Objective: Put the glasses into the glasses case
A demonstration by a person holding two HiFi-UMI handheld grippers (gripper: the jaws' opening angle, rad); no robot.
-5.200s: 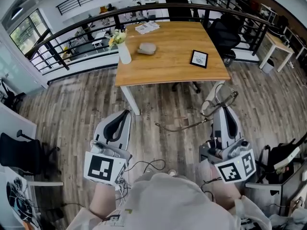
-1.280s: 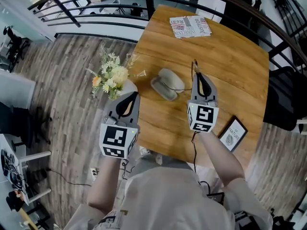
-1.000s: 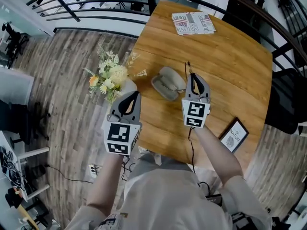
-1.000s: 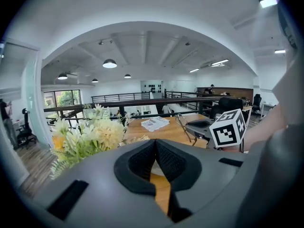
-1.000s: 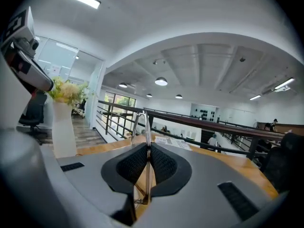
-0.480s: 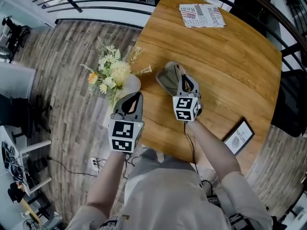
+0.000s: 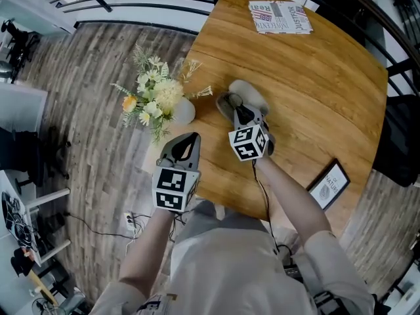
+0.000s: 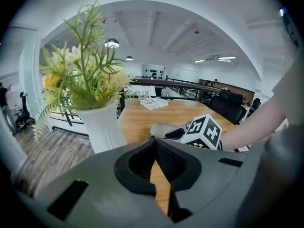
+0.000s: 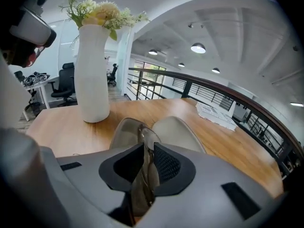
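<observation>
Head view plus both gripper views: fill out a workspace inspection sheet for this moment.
Surface: wooden table, mostly bare.
Job's things: glasses case lying open; glasses in the jaws just short of it, not yet inside.
Clutter: white vase of flowers, newspaper, framed card.
Grippers: right gripper shut on glasses; left gripper shut, empty, near the vase.
Cables: thin cable along the right forearm; floor cords.
Surroundings: plank floor, black railing, office chair.
</observation>
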